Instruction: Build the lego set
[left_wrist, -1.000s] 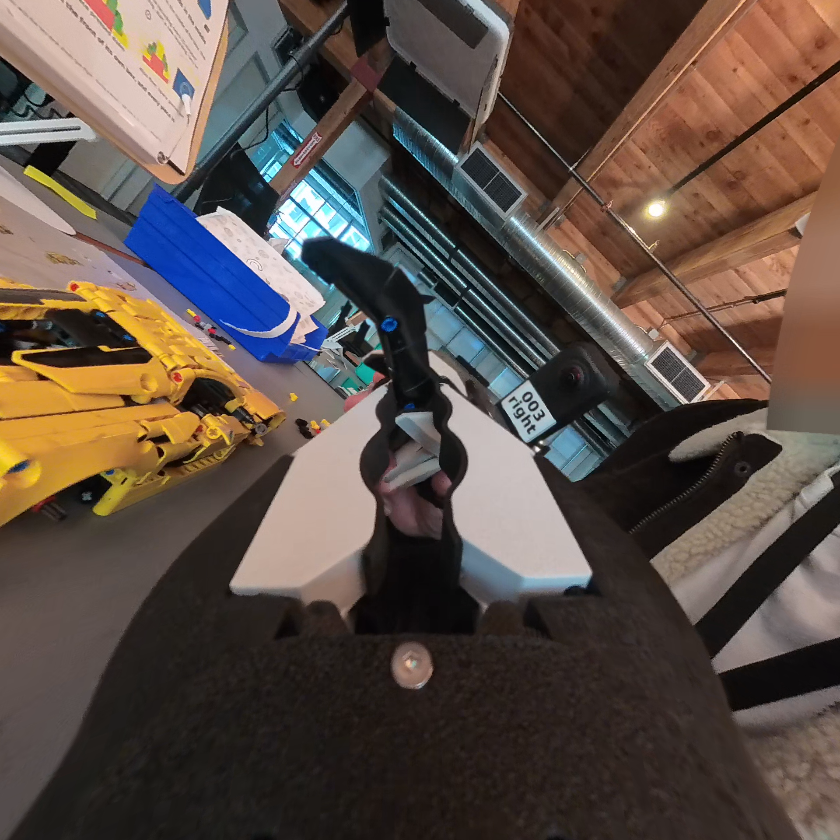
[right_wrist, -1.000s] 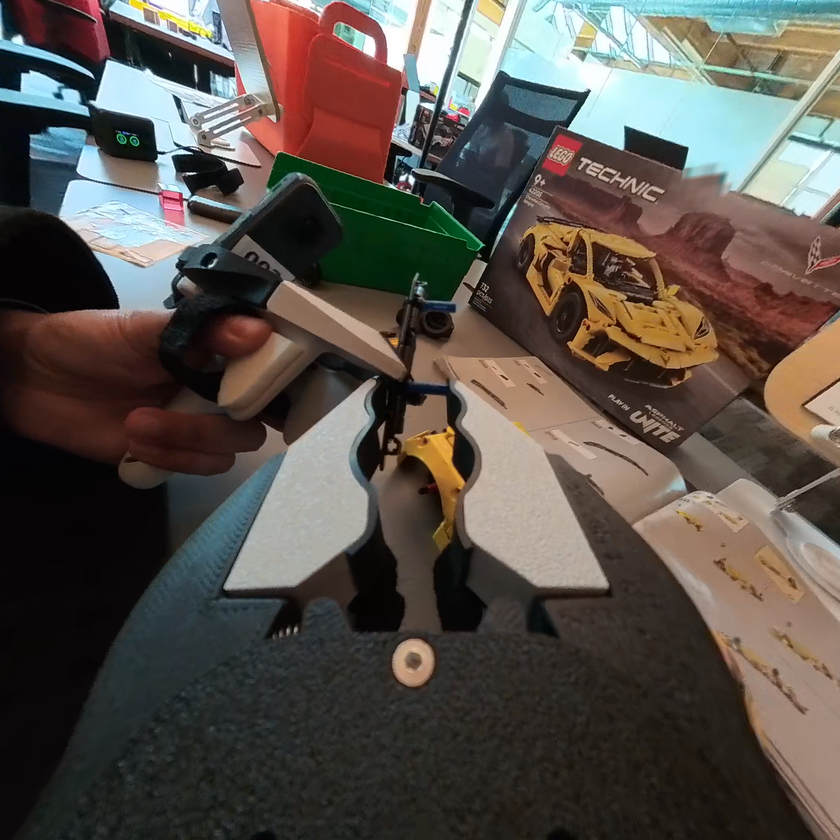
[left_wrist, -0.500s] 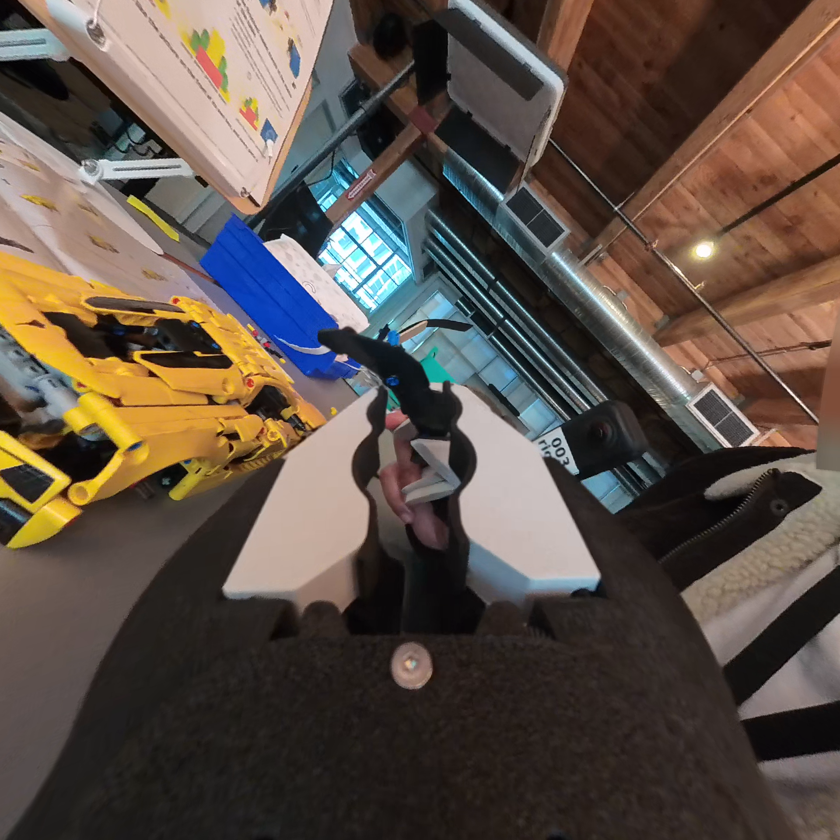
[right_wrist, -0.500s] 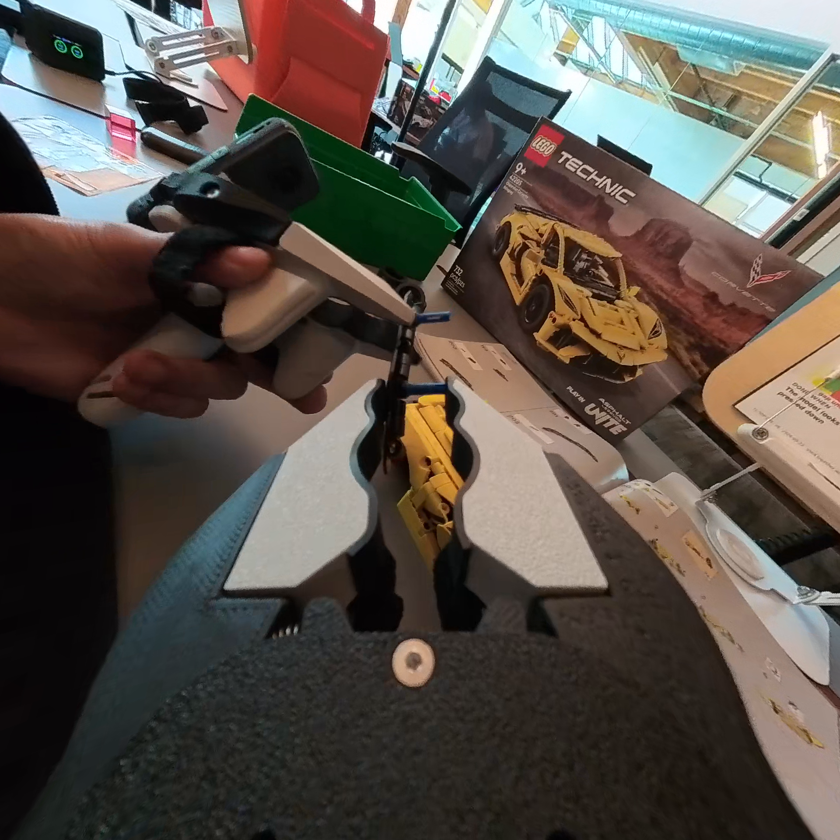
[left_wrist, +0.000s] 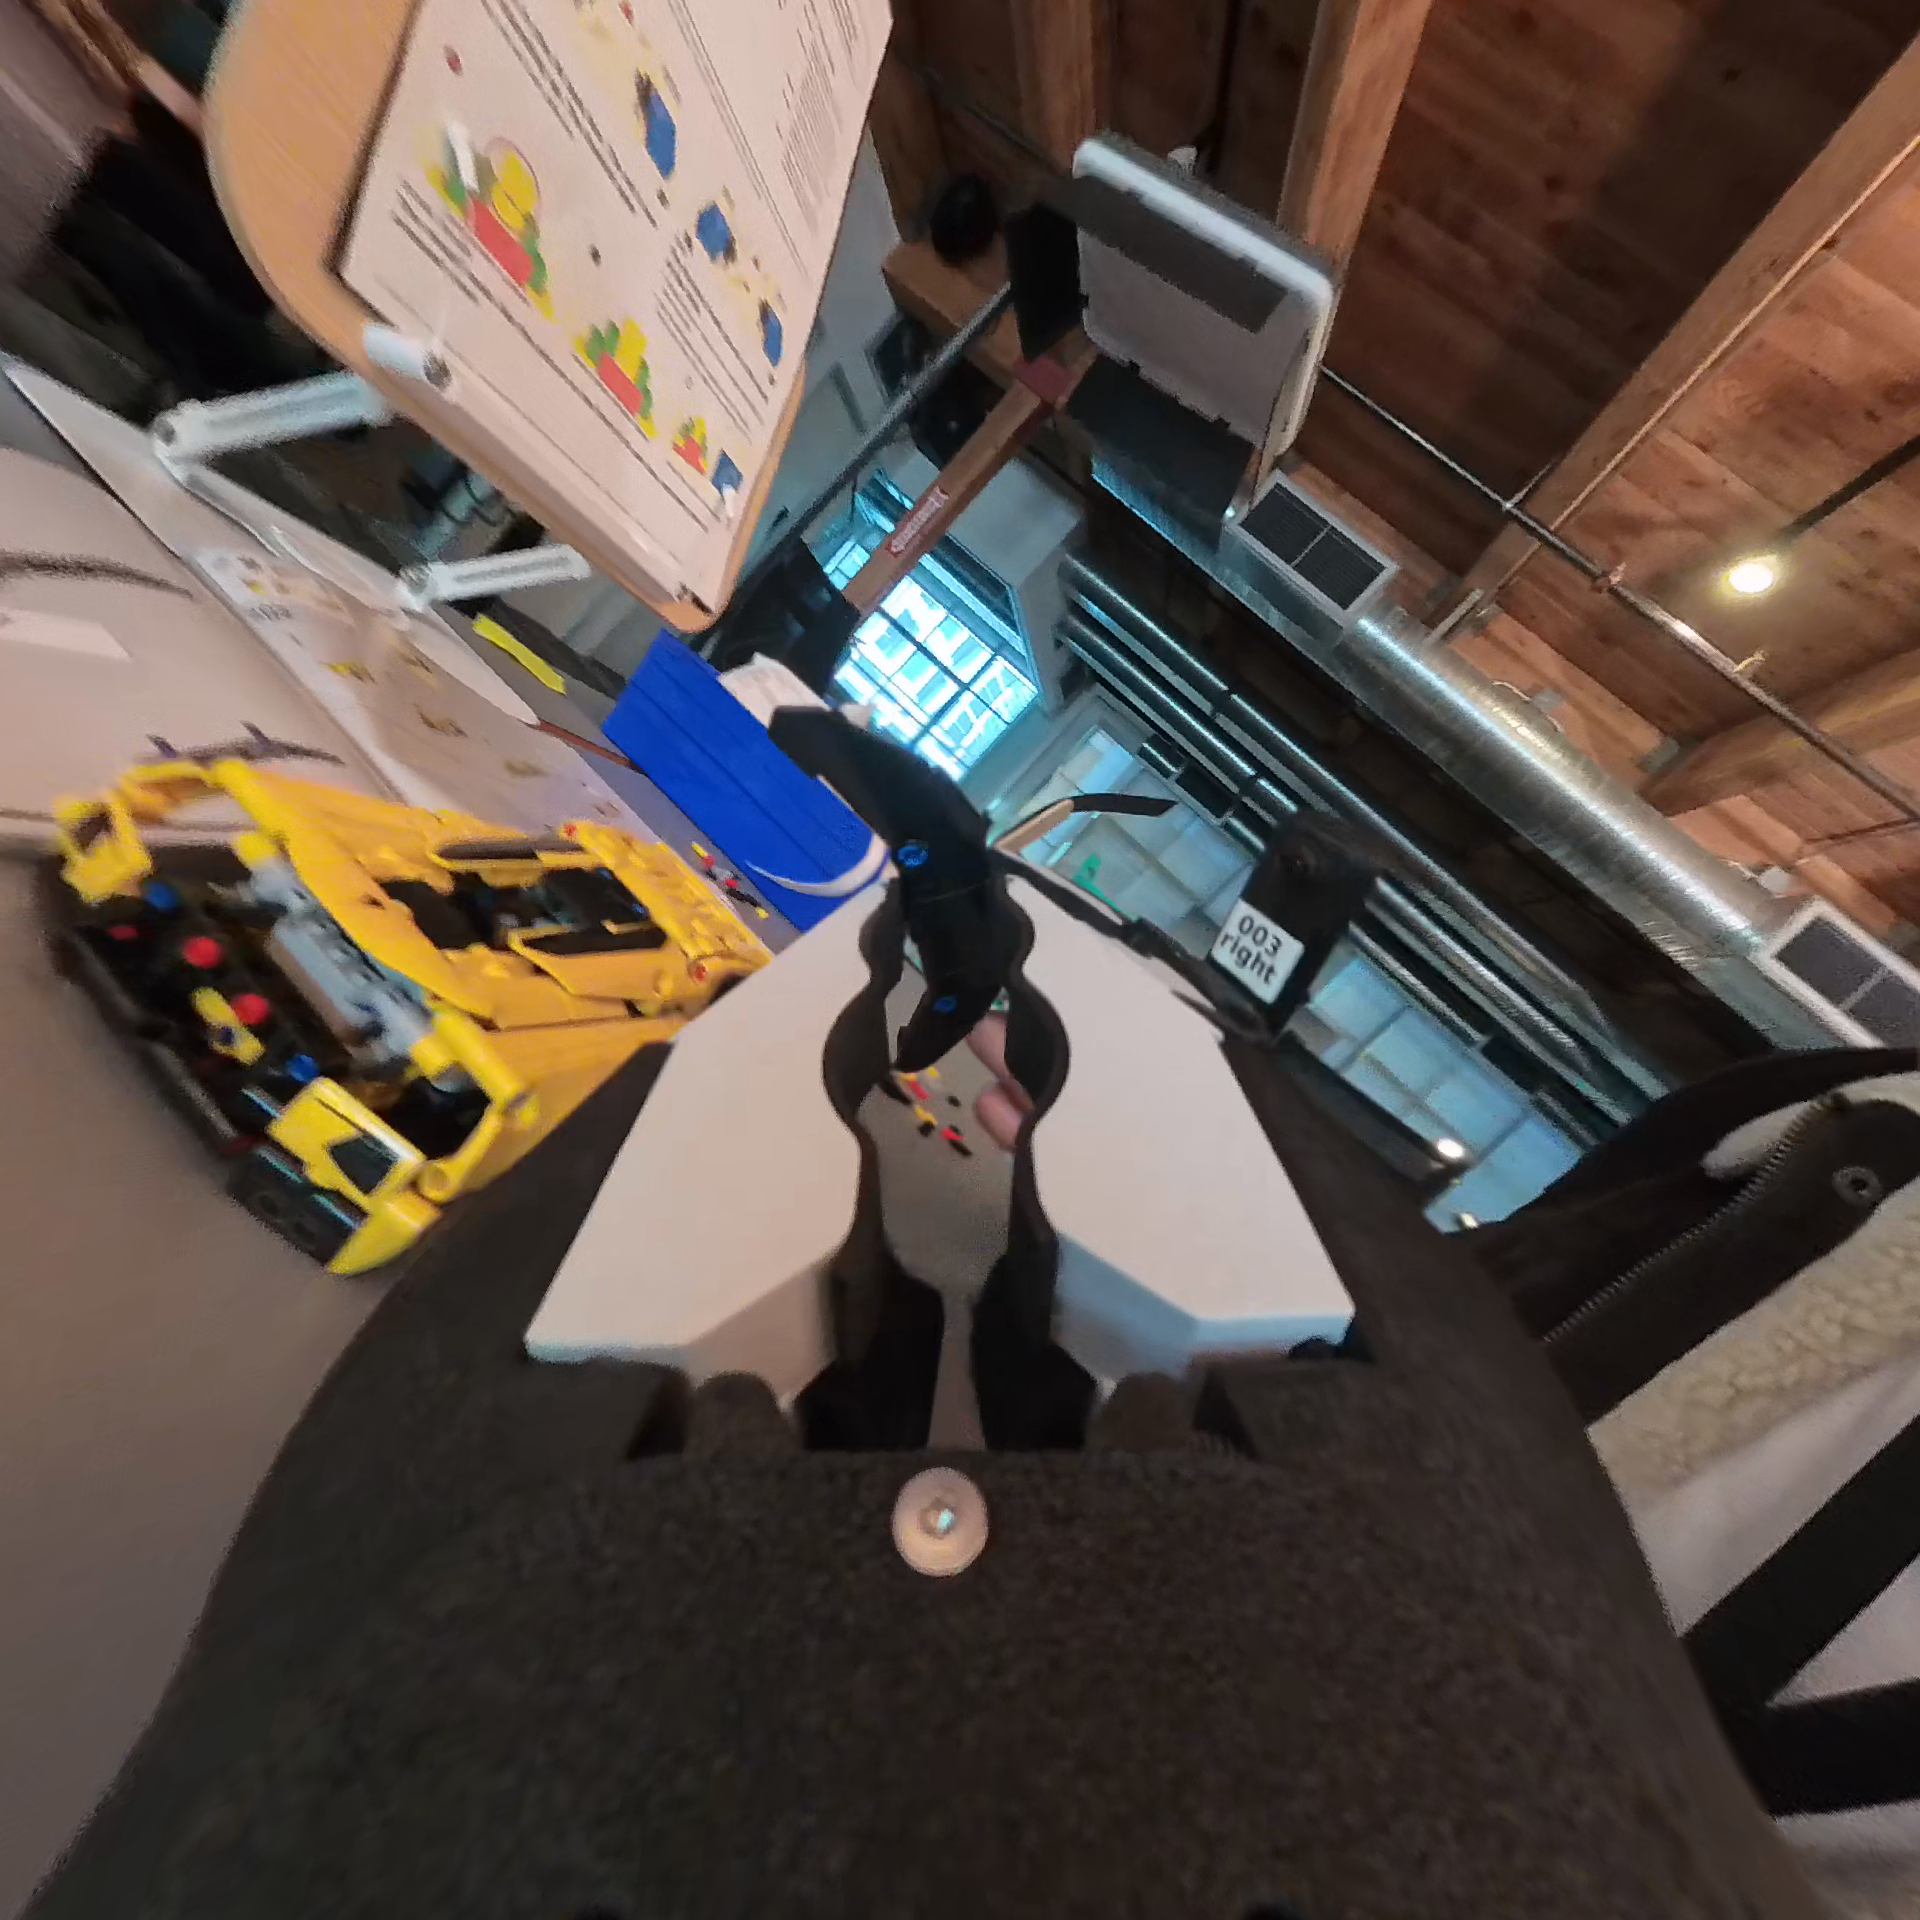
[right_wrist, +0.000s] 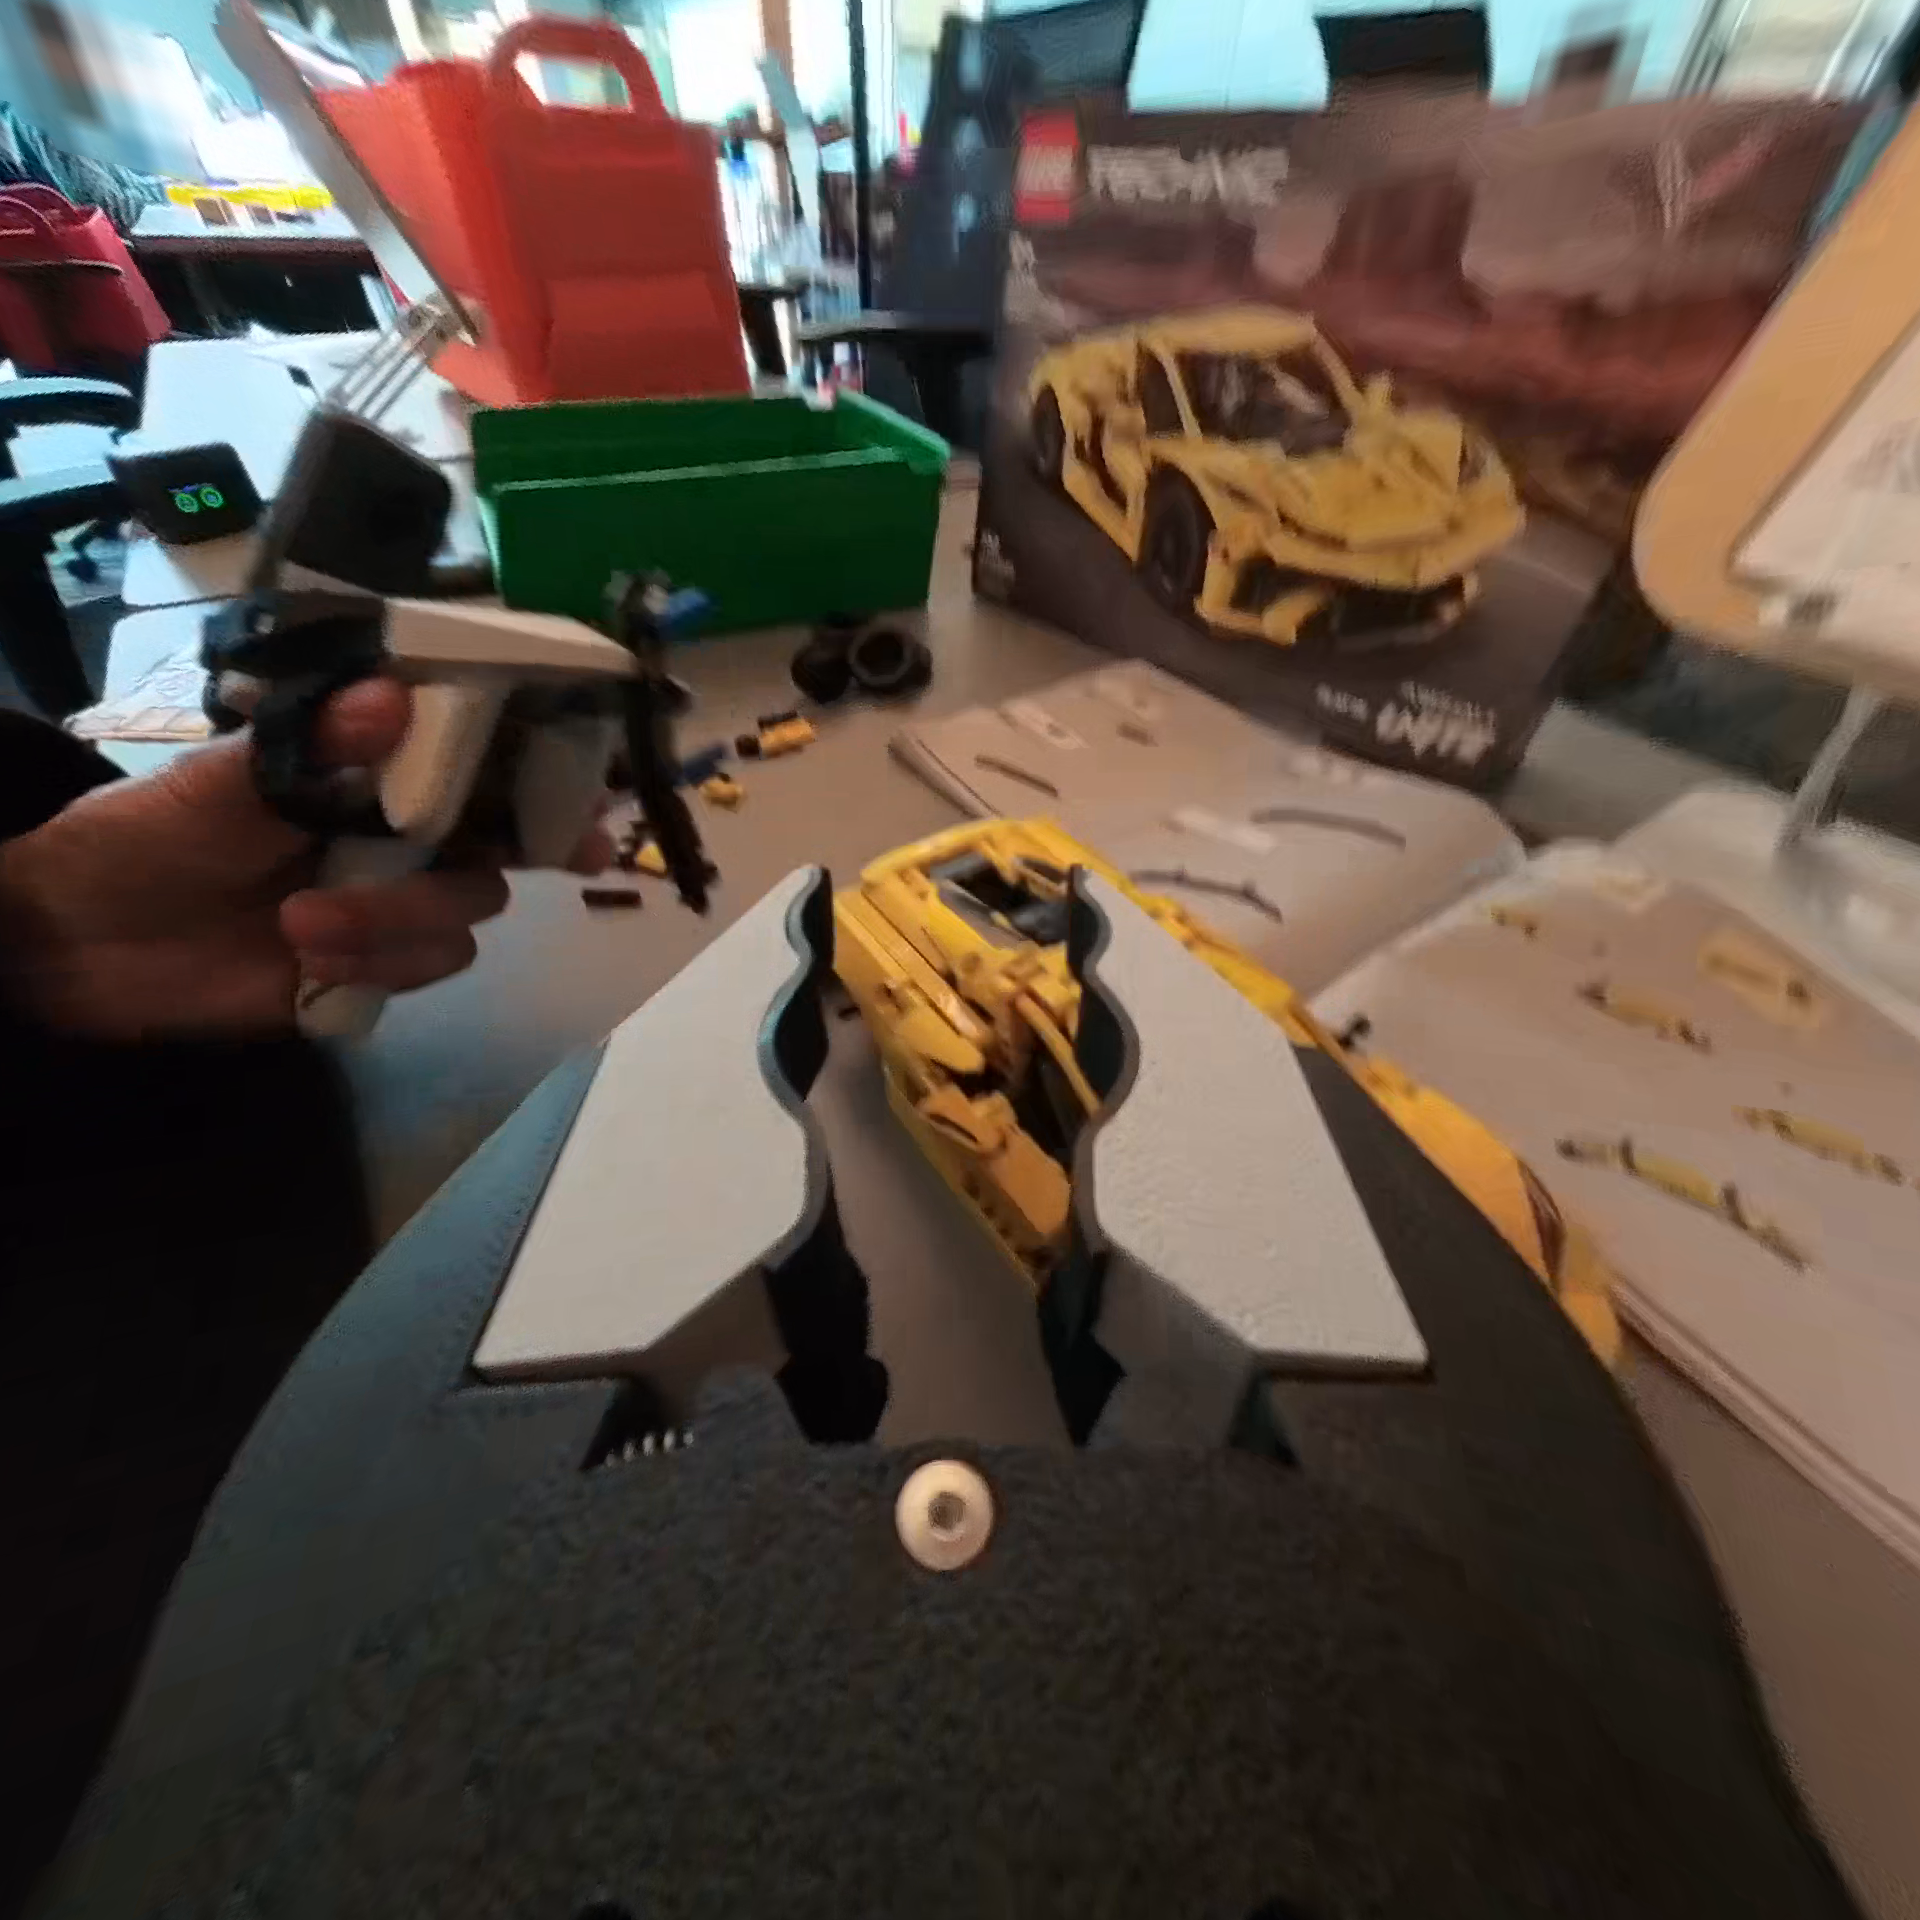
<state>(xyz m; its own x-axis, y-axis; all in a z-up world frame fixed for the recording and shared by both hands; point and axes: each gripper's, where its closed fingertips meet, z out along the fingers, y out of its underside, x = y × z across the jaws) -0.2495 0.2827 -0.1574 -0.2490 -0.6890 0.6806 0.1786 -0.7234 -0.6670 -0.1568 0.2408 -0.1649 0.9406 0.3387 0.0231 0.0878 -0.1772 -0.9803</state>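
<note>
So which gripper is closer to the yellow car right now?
Right. The right gripper hangs just over the yellow car, jaws open; the left gripper is off to its side, holding a black piece.

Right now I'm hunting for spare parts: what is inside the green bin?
Cannot tell. The right wrist view shows only the green bin's front wall and rim; its inside is hidden. Loose pieces and black tyres lie on the table in front of it.

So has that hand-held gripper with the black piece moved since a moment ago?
Yes. In the right wrist view, the left hand-held gripper and its black piece now sit left of the green bin, no longer between the right one's fingers.
</note>
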